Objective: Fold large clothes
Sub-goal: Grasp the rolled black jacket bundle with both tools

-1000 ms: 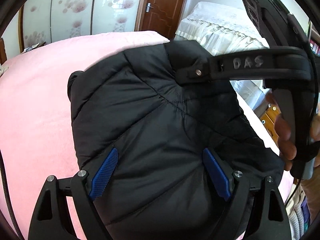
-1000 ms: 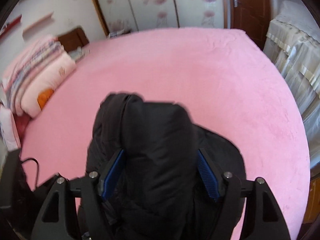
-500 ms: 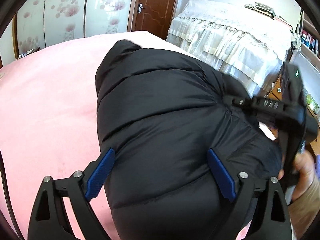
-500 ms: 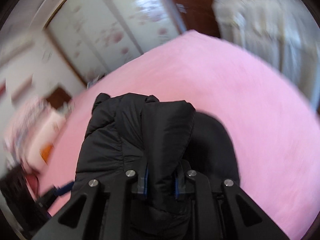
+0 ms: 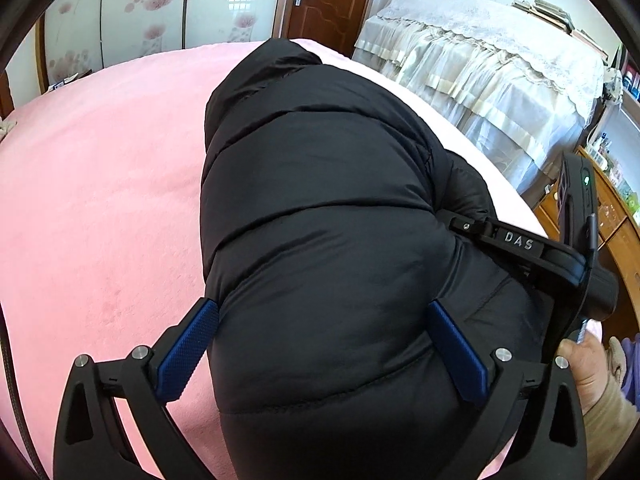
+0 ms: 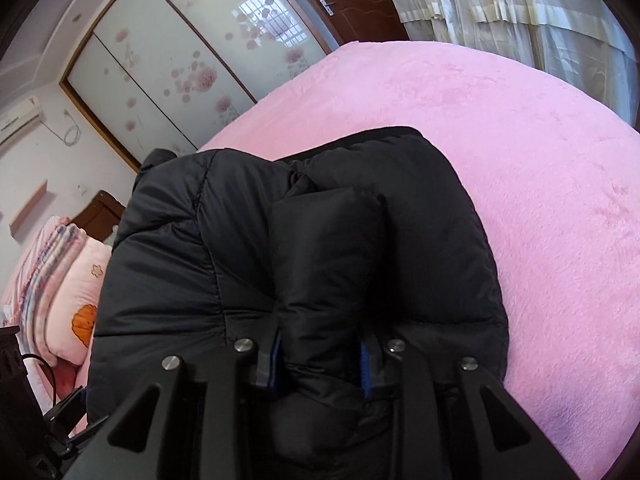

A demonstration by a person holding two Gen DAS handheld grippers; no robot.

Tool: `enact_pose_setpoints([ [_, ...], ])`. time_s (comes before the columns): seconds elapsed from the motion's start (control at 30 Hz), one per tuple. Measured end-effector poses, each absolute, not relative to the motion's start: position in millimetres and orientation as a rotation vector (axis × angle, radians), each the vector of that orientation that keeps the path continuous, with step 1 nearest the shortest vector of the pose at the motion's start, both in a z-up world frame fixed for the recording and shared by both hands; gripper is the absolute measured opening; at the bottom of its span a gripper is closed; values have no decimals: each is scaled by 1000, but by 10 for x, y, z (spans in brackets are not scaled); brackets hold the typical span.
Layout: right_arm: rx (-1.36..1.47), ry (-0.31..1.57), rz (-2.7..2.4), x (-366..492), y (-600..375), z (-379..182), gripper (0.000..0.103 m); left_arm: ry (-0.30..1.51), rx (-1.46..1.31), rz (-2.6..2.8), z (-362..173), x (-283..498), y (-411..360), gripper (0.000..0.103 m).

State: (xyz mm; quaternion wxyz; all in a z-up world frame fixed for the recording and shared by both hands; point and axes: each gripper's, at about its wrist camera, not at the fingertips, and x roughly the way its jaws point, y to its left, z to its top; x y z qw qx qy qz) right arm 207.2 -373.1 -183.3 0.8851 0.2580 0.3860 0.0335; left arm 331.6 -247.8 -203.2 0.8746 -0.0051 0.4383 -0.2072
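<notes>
Black puffer jacket (image 5: 320,240), folded into a thick bundle, is set on the pink bed (image 5: 100,200) near its right edge. Left tongs (image 5: 320,344) have just been opened wide and straddle the bundle, likely releasing it. Right tongs (image 6: 320,354), just eased slightly, are clamped on a padded fold, probably to keep it from springing open.

Pink plush bed (image 5: 100,200), wide across both views.
Black quilted puffer jacket (image 5: 320,220) lies bundled at centre frame; pink cartoon-print pillow (image 6: 80,300) sits at left edge.
</notes>
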Motion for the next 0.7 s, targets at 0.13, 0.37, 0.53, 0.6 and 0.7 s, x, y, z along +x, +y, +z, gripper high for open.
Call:
enact_pose_setpoints([
  [0.13, 481, 832, 76, 2101, -3685, -1692, 32, 961, -10, -442, -1998, 3359, -2448, 103],
  [0.37, 337, 854, 33, 2066, -3581, -1448, 48, 945, 55, -415, -1736, 3481, -2454, 103],
  [0.53, 324, 878, 30, 2015, -3599, -1318, 58, 944, 65, -384, -1671, 3645, -2425, 103],
  [0.6, 323, 887, 37, 1988, -3601, -1253, 62, 957, 38, -378, -1682, 3720, -2391, 103],
  [0.7, 317, 881, 62, 1928, -3611, -1115, 70, 983, -32, -384, -1675, 3822, -2332, 103],
])
